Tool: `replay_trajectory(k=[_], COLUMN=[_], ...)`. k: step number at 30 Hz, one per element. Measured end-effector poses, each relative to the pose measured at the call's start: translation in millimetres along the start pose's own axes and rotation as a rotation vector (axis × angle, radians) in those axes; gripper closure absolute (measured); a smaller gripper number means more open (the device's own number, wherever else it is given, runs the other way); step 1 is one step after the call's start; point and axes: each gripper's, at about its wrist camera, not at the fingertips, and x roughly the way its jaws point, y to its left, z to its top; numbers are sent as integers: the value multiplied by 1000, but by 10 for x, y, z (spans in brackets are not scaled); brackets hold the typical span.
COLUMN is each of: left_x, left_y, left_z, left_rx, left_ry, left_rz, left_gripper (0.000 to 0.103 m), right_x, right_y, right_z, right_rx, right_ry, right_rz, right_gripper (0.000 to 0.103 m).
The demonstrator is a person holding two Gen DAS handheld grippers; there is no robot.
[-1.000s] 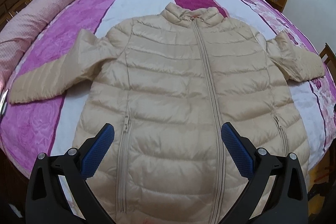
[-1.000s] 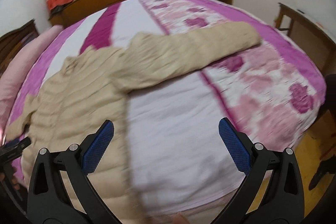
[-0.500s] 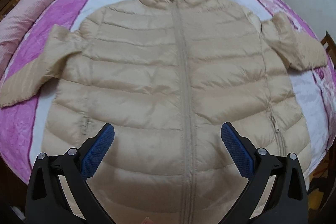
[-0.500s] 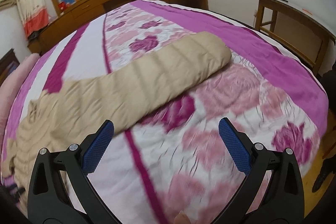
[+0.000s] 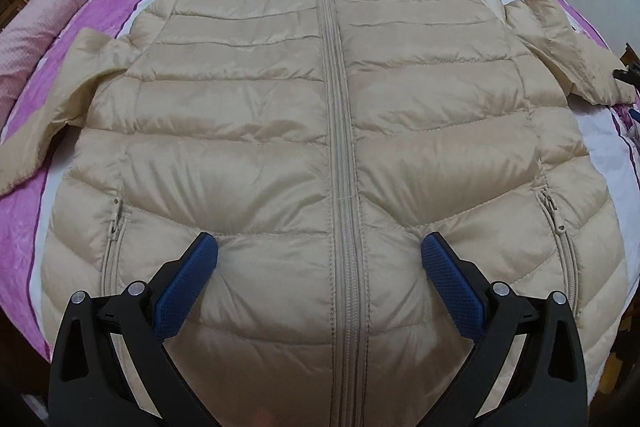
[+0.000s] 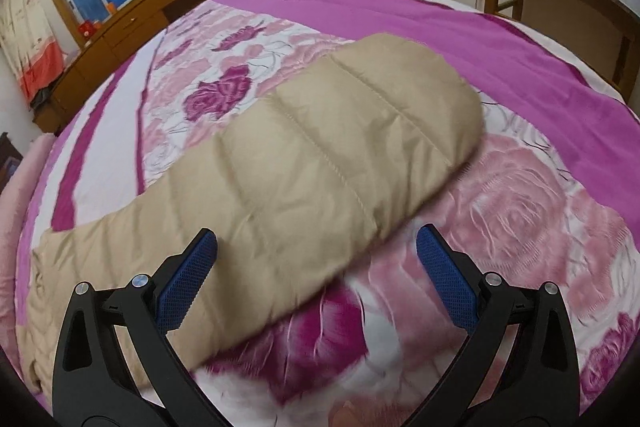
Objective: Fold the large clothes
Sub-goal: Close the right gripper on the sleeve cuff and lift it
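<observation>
Two grippers hover wide open, holding nothing: left gripper (image 5: 319, 255) above the zipped beige puffer jacket (image 5: 280, 131) lying flat on the pink-striped bedspread (image 6: 520, 75), right gripper (image 6: 316, 251) over its outstretched sleeve (image 6: 320, 163).

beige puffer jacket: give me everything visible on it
The beige puffer jacket lies flat, front up, on the quilted bedspread. Shiny quilted fabric, stand collar, centre zip closed, a zipped pocket on each side. Both sleeves spread outward; one sleeve lies before the open right tongs. Nothing grips it.
</observation>
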Motion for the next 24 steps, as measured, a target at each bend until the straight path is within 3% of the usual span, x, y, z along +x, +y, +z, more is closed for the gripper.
replay_trajectory(k=[5,11,14,16,18,24], left_x=[39,50,46,42,37,28], left_y=[33,17,12,7,-9,15], left_z=[-11,-11,-30,-39,-63,-63], left_rx=[-1,4,11,10,12,17], left_ry=[2,-16,-36,-47,-63,-76], left_rz=[-35,-26,-25,-22,-17,-27], left_gripper=[4,4,4,4,4,4], right_x=[231,250,178,106,3,-469], right_y=[23,73,125,149,122,208], right_z=[4,11,-24,-43,-57,-172], right_rx=[-30,-31,-49,-61,-38,-63], right_ry=[17,35,5,-4,5,-52], right_rz=[-39,-90,-111,-86,11,113], right_gripper=[3,5,31,67,93,96])
